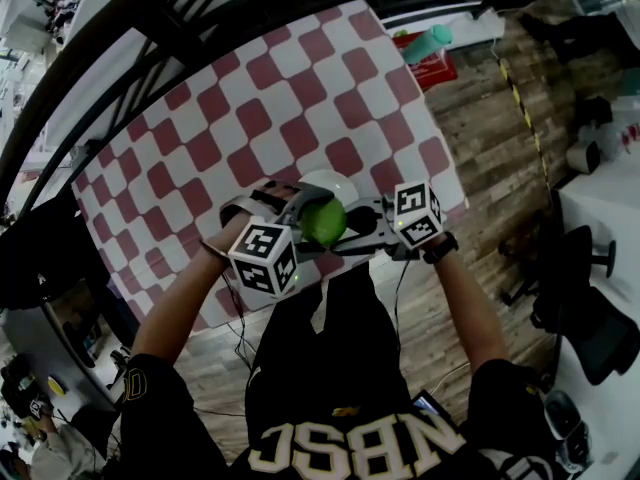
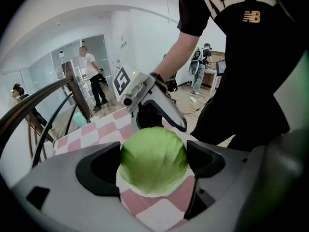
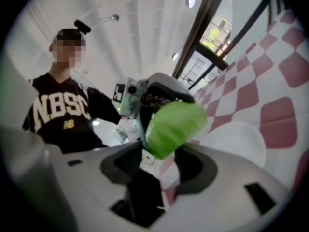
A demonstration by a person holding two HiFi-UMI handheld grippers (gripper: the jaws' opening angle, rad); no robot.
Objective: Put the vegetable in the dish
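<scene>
A round green cabbage (image 1: 323,221) hangs over the near edge of the red-and-white checked table (image 1: 250,118), between my two grippers, which face each other. My left gripper (image 1: 305,230) is shut on it: in the left gripper view the cabbage (image 2: 153,161) fills the gap between both pads. A white dish (image 1: 325,180) lies just beyond and below it, and its rim (image 2: 145,193) shows under the cabbage. My right gripper (image 1: 352,223) is open, and in the right gripper view the blurred cabbage (image 3: 175,124) sits just past its fingertips, beside the dish (image 3: 236,139).
A teal bottle (image 1: 428,41) and a red item (image 1: 430,68) sit off the table's far right corner. A dark curved railing (image 1: 120,58) runs along the left. Wooden floor (image 1: 480,128) lies to the right, and people stand in the background (image 2: 91,76).
</scene>
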